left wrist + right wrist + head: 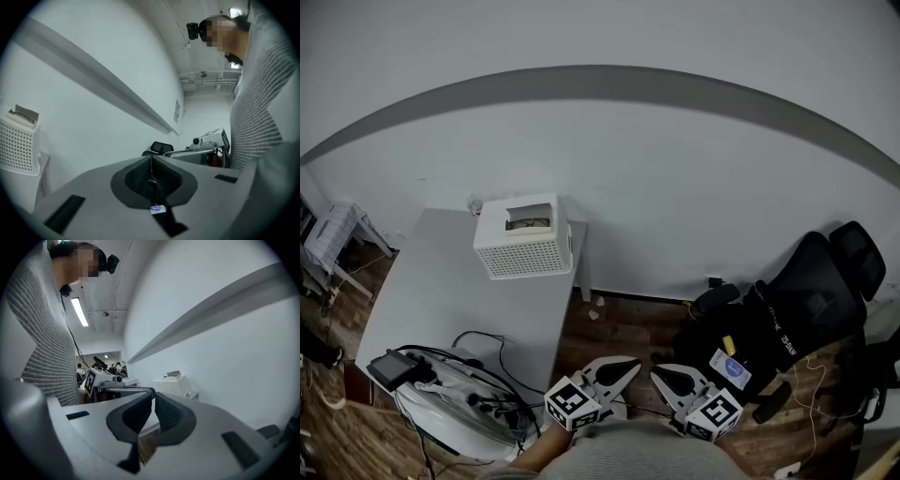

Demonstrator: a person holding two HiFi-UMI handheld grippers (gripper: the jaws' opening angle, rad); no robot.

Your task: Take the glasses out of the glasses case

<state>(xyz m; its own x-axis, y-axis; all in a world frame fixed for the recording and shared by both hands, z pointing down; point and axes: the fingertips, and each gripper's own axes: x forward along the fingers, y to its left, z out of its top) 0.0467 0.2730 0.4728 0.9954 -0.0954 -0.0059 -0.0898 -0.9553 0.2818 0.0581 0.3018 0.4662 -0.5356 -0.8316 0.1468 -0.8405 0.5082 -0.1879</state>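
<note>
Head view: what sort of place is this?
Likely an office or lab workroom: a white table against a bare wall, a black office chair, and cabled equipment by the table.

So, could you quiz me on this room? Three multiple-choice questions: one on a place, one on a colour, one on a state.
1. Where is the basket? A on the floor; B on the table; C on a shelf.
2. What colour is the chair? A red; B black; C white.
3. The left gripper is: A wide open; B shut on a cable; C shut, empty.
Answers: B, the basket stands at the table's far end; B, the chair is black all over; C, its jaws meet with nothing between them.
</note>
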